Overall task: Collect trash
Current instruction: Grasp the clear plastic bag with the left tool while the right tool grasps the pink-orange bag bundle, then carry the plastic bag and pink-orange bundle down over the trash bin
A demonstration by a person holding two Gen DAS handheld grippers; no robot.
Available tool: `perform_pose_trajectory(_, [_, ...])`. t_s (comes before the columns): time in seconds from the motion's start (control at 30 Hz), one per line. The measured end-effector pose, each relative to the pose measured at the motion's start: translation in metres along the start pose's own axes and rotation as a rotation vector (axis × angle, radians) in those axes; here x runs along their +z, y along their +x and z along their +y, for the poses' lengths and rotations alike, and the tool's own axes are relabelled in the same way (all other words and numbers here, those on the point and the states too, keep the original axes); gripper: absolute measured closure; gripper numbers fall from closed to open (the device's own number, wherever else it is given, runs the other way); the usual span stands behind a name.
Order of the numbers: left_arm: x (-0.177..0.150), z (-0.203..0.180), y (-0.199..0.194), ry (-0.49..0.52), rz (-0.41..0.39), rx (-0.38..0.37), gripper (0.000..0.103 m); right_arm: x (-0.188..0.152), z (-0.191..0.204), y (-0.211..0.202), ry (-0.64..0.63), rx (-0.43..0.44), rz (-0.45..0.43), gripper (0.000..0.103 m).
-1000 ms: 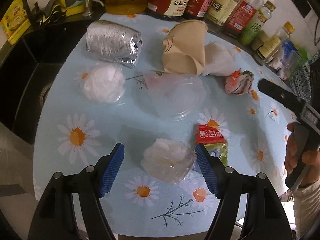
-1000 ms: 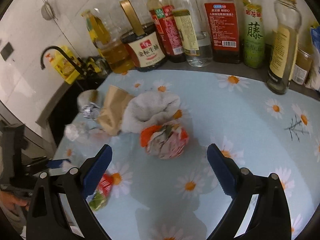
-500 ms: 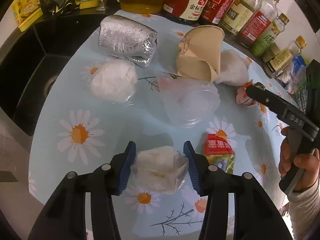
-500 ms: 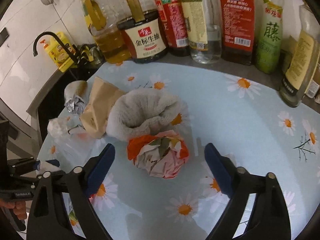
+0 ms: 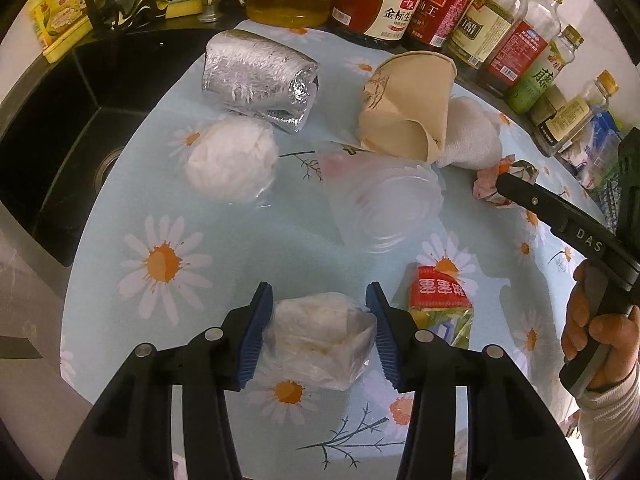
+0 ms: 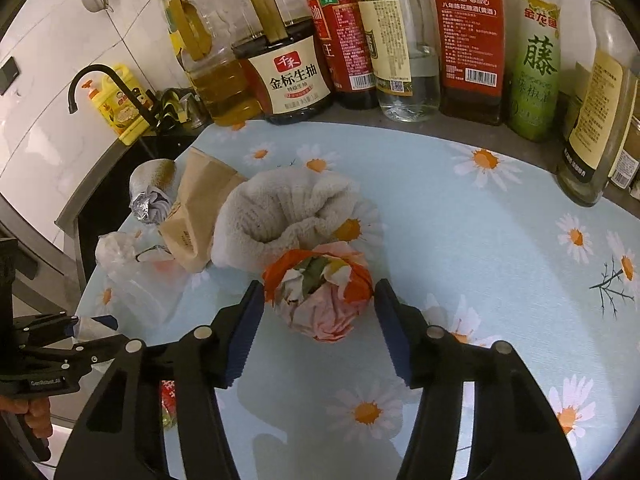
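Note:
A clear plastic bag wad (image 5: 316,336) lies near the front edge of the daisy-print cloth (image 5: 168,260). My left gripper (image 5: 319,292) is shut on it, both blue pads pressing its sides. In the right wrist view a crumpled orange and pink paper ball (image 6: 320,300) sits between the jaws of my right gripper (image 6: 319,284). Those jaws are closing, with narrow gaps left at the pads. More trash lies around: a red snack wrapper (image 5: 440,296), a squashed clear cup (image 5: 384,208), a white wad in plastic (image 5: 232,160), a foil roll (image 5: 256,76) and a brown paper cup (image 5: 408,108).
A grey cloth (image 6: 280,212) lies right behind the paper ball. Sauce and oil bottles (image 6: 296,76) line the back of the counter. A black sink (image 5: 52,140) with a tap (image 6: 100,80) lies to the left. A person's hand (image 5: 592,328) holds the right gripper's handle.
My left jaws came together onto the plastic bag wad. My right gripper drew closer to the paper ball and its jaws narrowed around it.

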State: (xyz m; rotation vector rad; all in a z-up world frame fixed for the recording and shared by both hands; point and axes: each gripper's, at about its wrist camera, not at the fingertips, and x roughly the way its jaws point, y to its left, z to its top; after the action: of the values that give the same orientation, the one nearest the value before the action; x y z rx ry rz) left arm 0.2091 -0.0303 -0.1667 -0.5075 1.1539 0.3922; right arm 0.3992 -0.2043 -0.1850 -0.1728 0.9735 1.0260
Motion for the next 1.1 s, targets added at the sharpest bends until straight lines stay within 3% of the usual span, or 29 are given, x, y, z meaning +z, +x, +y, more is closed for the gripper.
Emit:
perform_pose_trajectory(0.27, [-0.001, -0.001, -0.002, -0.018, -0.005, 0.007, 0.057, -0.006, -0.004, -0.01, 0.01, 0.02, -0.01, 0.049])
perform_pose_trajectory(0.47, [-0.004, -0.007, -0.003, 0.023, -0.001, 0.0, 0.057, -0.012, -0.011, -0.015, 0.05, 0.016, -0.019, 0.05])
perform_pose_trajectory(0.77, [-0.011, 0.001, -0.014, 0.054, -0.019, -0.079, 0.057, -0.024, 0.001, -0.036, 0.086, -0.042, -0.054, 0.053])
perform_pose_trajectory(1.1, [-0.029, 0.028, -0.034, 0.161, -0.034, -0.187, 0.057, -0.053, 0.05, -0.074, 0.157, -0.134, -0.098, 0.053])
